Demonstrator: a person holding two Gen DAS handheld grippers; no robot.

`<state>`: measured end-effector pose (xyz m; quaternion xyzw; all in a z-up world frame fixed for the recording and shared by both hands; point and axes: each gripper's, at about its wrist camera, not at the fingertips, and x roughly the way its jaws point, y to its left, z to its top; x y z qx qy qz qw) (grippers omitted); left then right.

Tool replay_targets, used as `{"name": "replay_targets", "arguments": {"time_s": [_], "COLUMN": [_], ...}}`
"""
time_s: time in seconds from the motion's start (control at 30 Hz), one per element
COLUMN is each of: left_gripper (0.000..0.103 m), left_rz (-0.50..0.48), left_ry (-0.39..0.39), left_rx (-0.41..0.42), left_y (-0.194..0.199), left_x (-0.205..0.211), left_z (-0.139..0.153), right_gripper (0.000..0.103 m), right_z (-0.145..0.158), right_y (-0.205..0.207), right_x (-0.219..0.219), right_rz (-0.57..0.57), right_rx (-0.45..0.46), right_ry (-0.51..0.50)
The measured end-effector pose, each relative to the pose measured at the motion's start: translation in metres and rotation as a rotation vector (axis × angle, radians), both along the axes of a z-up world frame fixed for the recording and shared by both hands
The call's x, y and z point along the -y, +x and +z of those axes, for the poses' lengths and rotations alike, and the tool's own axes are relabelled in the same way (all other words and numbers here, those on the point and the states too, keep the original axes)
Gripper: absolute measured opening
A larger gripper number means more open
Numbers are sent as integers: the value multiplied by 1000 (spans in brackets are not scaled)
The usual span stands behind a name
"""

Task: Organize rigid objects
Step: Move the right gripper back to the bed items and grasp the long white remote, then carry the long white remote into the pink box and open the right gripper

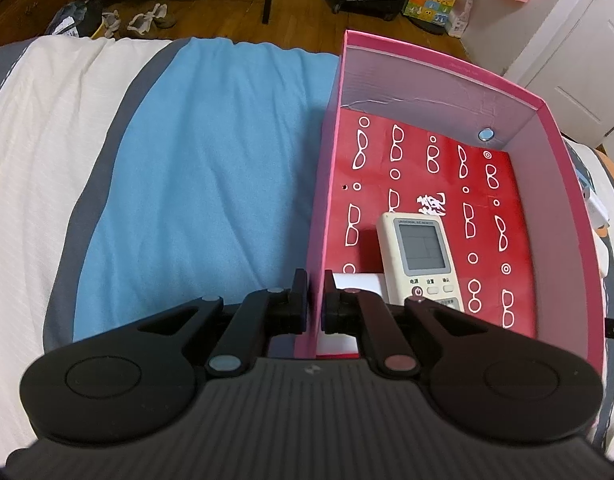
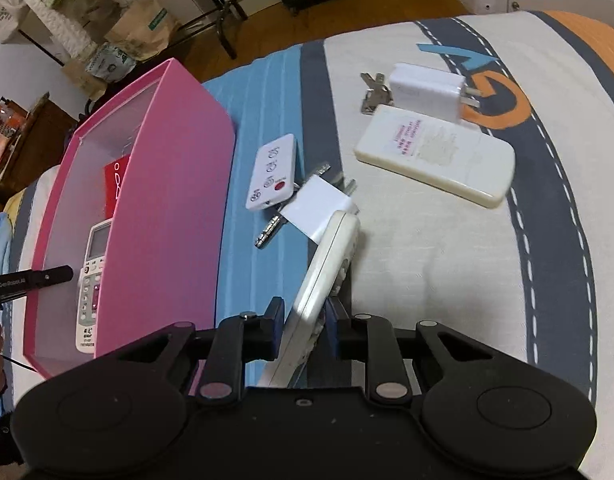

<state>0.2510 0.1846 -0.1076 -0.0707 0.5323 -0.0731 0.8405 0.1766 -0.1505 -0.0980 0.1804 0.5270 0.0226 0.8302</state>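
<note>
A pink box [image 1: 439, 70] with a red patterned floor stands on the bed. My left gripper [image 1: 317, 300] is shut on its near left wall. A cream remote with a screen [image 1: 421, 258] lies inside; it also shows in the right wrist view [image 2: 91, 280]. My right gripper [image 2: 305, 322] is shut on a white remote [image 2: 327, 264], held on edge above the bedding, right of the box [image 2: 167, 200]. On the bed beyond lie a small white remote with a red button [image 2: 271, 172], a white charger [image 2: 317, 206], a cream remote face down [image 2: 435, 160] and another charger [image 2: 425, 88].
A metal clip [image 2: 373, 94] lies by the far charger, and a metal piece [image 2: 269, 232] by the near one. The blue cloth [image 1: 211, 184] spreads left of the box. Past the bed's far edge are bags, shoes, a black case and a white door.
</note>
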Motion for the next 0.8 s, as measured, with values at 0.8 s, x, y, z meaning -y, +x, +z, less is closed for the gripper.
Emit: {"name": "replay_targets", "arguments": {"time_s": [0.8], "left_gripper": [6], "left_rz": [8], "left_ry": [-17], "left_rx": [2], "left_y": [-1], "left_x": [-3], "left_z": [-2], "right_gripper": [20], "right_z": [110], "right_y": [-30], "right_x": [-49], "right_rz": [199], "right_rx": [355], "right_ry": [-126]}}
